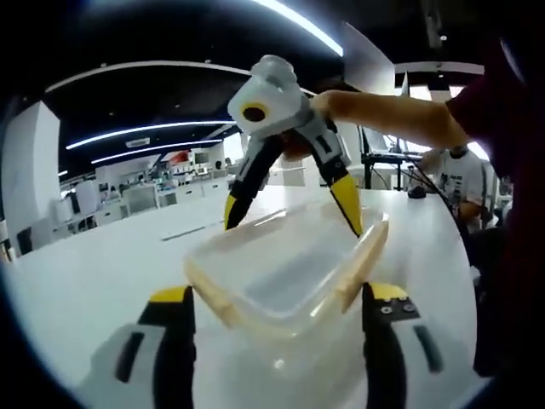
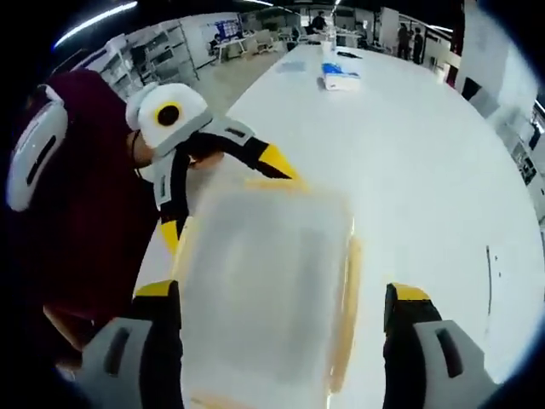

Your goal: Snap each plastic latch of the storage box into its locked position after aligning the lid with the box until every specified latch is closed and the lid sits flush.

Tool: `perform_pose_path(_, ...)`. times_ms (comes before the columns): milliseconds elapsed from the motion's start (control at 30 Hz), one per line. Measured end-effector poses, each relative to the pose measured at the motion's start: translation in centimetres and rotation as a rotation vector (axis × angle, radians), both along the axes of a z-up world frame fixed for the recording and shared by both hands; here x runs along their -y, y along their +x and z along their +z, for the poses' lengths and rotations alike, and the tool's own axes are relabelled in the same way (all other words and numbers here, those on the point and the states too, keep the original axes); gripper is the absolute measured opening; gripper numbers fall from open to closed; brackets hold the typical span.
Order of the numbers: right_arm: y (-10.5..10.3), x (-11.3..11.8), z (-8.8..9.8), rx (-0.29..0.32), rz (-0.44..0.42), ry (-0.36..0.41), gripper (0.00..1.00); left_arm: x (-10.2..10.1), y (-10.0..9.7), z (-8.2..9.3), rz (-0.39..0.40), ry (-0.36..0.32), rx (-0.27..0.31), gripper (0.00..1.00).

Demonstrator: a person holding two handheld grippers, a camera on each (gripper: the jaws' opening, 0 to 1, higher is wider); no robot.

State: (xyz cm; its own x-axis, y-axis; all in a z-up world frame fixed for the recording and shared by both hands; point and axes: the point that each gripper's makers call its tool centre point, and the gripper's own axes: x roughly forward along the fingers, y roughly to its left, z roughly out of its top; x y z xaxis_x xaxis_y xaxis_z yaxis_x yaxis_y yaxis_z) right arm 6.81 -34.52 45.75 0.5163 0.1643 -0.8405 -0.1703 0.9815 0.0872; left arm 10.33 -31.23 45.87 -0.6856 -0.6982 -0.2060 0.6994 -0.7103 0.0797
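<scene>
A clear plastic storage box (image 1: 281, 260) with its lid on lies on the white table (image 1: 94, 273), blurred in the right gripper view (image 2: 264, 273). Cream latches (image 1: 364, 260) run along its long sides (image 2: 345, 315). My left gripper (image 1: 281, 294) is open, its jaws straddling the near end of the box. My right gripper (image 1: 289, 223) reaches down over the far end, open, one yellow-tipped jaw on each side. From the other side, my right gripper (image 2: 281, 290) straddles the box, with a gap at its right jaw, and my left gripper (image 2: 228, 204) flanks the opposite end.
The long white table (image 2: 426, 170) stretches away, with a blue and white packet (image 2: 341, 78) far down it. A person's dark red sleeve (image 2: 77, 213) is close on the left. Another person (image 1: 456, 179) sits at the table's far right, beside dark equipment.
</scene>
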Motion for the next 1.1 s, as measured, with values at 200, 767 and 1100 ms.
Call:
perform_pose_path(200, -0.2, -0.5, 0.5, -0.003, -0.017, -0.067, 1.0, 0.1, 0.0, 0.0, -0.002, 0.0, 0.0, 0.83)
perform_pose_path(767, -1.1, -0.2, 2.0, 0.067, -0.069, -0.241, 0.99, -0.1, 0.9, -0.2, -0.004, 0.013, -0.034, 0.84)
perform_pose_path(1100, -1.6, 0.4, 2.5, 0.112, -0.13, -0.304, 1.0, -0.2, 1.7, 0.5, -0.004, 0.017, -0.092, 0.91)
